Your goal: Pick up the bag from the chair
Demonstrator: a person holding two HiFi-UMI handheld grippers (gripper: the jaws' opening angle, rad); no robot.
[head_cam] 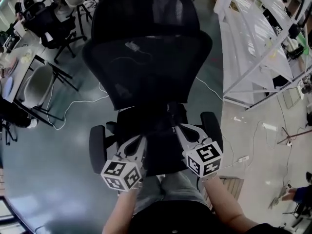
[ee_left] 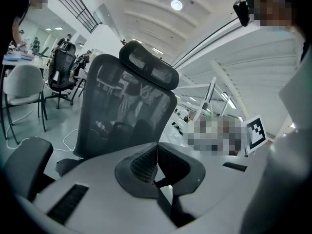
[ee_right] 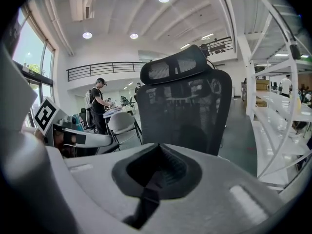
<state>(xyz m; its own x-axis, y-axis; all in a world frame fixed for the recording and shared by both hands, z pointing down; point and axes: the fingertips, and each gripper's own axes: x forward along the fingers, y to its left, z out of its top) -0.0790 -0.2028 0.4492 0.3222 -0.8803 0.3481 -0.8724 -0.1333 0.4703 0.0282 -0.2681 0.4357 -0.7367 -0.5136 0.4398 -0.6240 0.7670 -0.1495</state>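
Left gripper [ee_left: 157, 155] and right gripper [ee_right: 158, 155] are each clamping a dark strap [ee_left: 165, 206]. Likely, they are steadying the bag [head_cam: 160, 155] on the chair [head_cam: 146, 57].

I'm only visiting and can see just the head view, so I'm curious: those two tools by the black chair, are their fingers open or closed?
Observer: The left gripper has its fingers pressed together, with nothing between them.
Operator: And the other one?
Observer: The right gripper has its fingers together too, empty, and it looks at the chair backrest.
Operator: Any bag there?
Observer: In the left gripper view, a dark shape sits low at the mesh backrest. I cannot tell whether it is a bag.
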